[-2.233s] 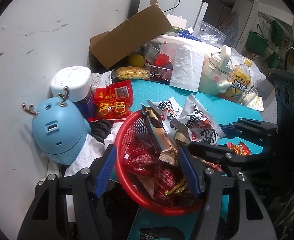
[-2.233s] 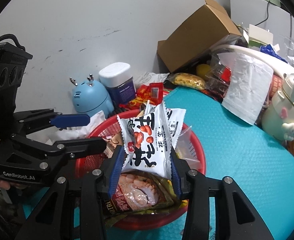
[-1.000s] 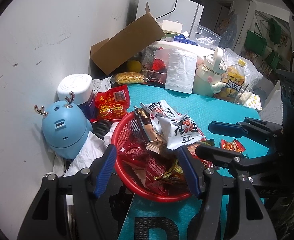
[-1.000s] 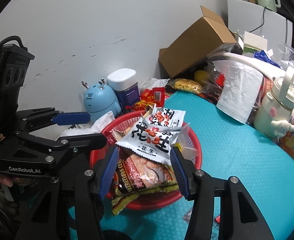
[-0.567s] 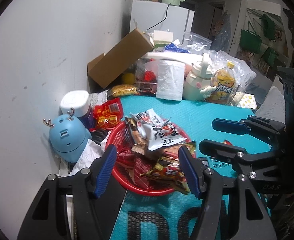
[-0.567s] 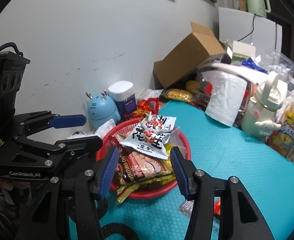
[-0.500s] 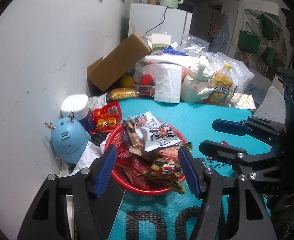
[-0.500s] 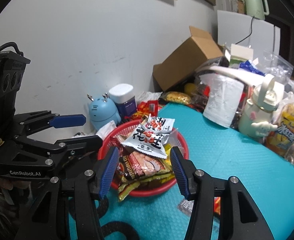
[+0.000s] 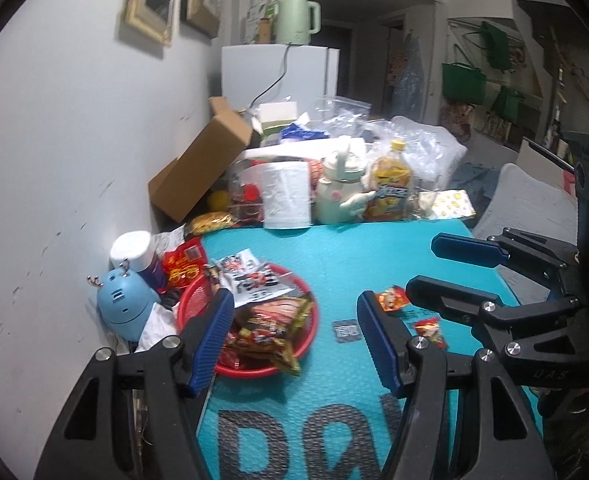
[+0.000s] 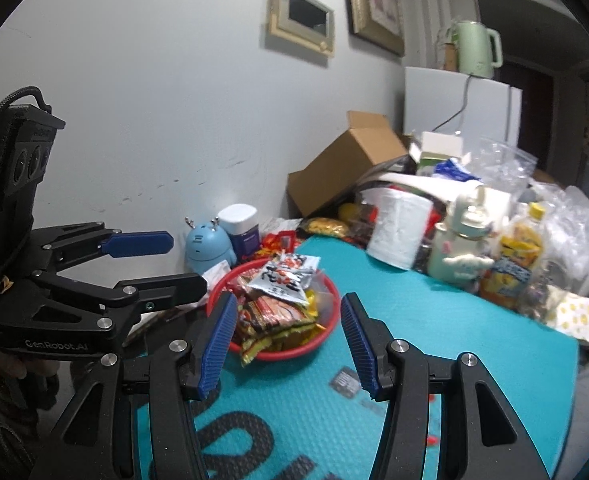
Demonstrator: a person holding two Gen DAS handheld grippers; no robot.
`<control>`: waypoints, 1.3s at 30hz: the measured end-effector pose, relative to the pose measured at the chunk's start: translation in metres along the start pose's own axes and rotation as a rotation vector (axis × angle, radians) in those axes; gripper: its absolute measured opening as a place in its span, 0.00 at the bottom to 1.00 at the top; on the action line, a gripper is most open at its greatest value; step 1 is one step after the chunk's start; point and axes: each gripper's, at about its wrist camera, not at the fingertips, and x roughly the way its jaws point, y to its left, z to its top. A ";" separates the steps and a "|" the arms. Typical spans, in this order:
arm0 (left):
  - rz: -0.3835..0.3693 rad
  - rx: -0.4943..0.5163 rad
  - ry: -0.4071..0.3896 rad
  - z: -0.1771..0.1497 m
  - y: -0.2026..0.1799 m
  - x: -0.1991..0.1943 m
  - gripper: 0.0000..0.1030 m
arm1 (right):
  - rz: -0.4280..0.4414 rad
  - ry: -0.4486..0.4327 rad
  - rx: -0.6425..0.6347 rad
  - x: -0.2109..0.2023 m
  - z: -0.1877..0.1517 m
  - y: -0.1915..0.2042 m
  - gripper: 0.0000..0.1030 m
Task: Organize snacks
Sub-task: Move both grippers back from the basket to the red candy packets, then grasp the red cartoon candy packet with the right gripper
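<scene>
Both grippers point(image 9: 294, 336) point(image 10: 282, 338) part-open, empty, touching nothing

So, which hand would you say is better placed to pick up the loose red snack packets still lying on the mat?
Probably right: the red packets lie beside the right tool. Both tools are open and empty; the left tool sits nearer the basket.

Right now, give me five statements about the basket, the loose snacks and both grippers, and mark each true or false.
1. The red basket holds snack packets. True.
2. The right gripper grips a peanut packet. False: its jaws are open and empty.
3. Small red packets lie on the teal mat outside the basket. True.
4. The left gripper clamps the basket rim. False: it is open, holding nothing.
5. The blue reindeer gadget sits inside the basket. False: it stands beside it, by the wall.
</scene>
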 end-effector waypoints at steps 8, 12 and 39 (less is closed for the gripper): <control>-0.068 0.055 0.005 -0.009 -0.041 -0.007 0.61 | -0.071 -0.021 0.061 -0.043 -0.025 -0.011 0.54; -0.111 0.071 0.031 -0.016 -0.058 -0.002 0.61 | -0.114 -0.002 0.095 -0.057 -0.042 -0.020 0.54; -0.221 0.104 0.237 -0.055 -0.108 0.079 0.61 | -0.211 0.174 0.318 -0.034 -0.127 -0.080 0.54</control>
